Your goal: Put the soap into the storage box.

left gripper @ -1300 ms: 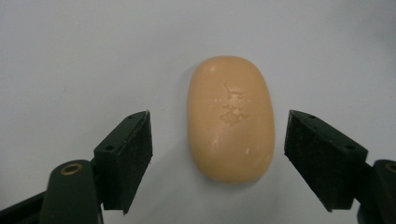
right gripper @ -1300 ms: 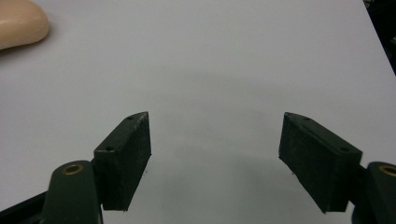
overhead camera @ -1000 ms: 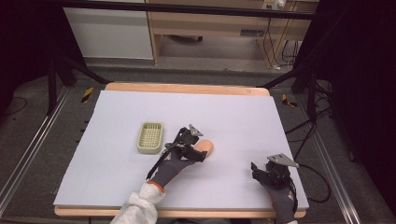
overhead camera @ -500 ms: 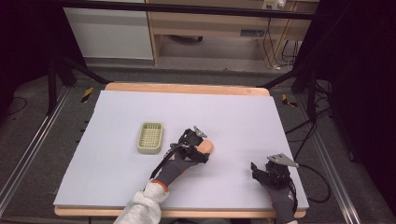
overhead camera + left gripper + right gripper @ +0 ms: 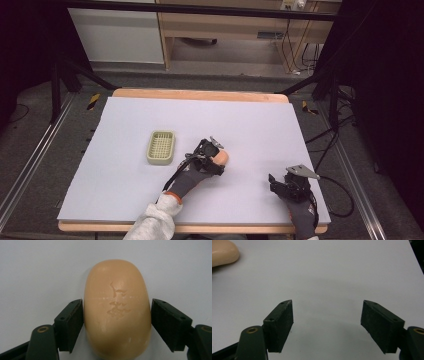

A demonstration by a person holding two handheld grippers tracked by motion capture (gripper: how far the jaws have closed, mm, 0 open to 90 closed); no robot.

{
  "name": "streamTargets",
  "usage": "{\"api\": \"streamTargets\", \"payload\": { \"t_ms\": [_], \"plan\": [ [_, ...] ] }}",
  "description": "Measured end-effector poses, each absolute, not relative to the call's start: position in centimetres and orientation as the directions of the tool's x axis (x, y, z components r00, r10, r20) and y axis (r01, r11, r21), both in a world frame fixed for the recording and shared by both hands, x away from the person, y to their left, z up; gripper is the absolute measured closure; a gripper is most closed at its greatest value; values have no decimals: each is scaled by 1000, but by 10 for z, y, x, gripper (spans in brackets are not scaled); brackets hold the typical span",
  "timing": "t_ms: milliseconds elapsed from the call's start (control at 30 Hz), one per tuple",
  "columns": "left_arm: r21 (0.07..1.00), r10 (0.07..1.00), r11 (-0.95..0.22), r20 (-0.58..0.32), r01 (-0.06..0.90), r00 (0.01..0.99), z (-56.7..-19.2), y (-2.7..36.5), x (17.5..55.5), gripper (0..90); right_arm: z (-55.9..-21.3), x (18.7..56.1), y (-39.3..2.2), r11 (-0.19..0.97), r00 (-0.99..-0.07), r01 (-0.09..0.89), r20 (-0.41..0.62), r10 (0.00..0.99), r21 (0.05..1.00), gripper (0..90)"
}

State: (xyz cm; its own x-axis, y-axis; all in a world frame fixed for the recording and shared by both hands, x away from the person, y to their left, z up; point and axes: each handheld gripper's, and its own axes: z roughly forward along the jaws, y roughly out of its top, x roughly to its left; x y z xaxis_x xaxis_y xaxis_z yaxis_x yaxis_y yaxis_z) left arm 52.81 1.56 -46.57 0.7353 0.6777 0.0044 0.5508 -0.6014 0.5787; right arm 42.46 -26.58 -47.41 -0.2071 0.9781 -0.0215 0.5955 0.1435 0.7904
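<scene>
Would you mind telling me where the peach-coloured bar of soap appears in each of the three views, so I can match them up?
High view: the soap lies just below the middle, at the tip of the left gripper, right of the green soap dish.
Left gripper view: centre of the picture, between the two black jaws.
Right gripper view: top left corner, cut by the edge.
Shared landmark: the pale table surface under the soap.

Wood-edged table (image 5: 200, 94) with pale top, grey floor (image 5: 30, 145), wooden cabinet (image 5: 225, 30) behind (white panel (image 5: 117, 35) beside it), dark surroundings.

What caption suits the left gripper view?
Left gripper closing around a peach soap bar on the white table.
</scene>
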Motion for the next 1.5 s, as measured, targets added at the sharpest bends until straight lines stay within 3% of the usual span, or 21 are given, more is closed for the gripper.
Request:
{"api": "streamTargets", "payload": {
  "t_ms": [233,1500],
  "plan": [
    [577,680,-601,6,553,733,-467,16,529,303,-474,425,-266,143,-207,596,-21,978,790,261],
    [606,661,-606,24,515,750,-452,25,521,317,-474,425,-265,147,-209,597,-23,978,789,265]
  ]
}}
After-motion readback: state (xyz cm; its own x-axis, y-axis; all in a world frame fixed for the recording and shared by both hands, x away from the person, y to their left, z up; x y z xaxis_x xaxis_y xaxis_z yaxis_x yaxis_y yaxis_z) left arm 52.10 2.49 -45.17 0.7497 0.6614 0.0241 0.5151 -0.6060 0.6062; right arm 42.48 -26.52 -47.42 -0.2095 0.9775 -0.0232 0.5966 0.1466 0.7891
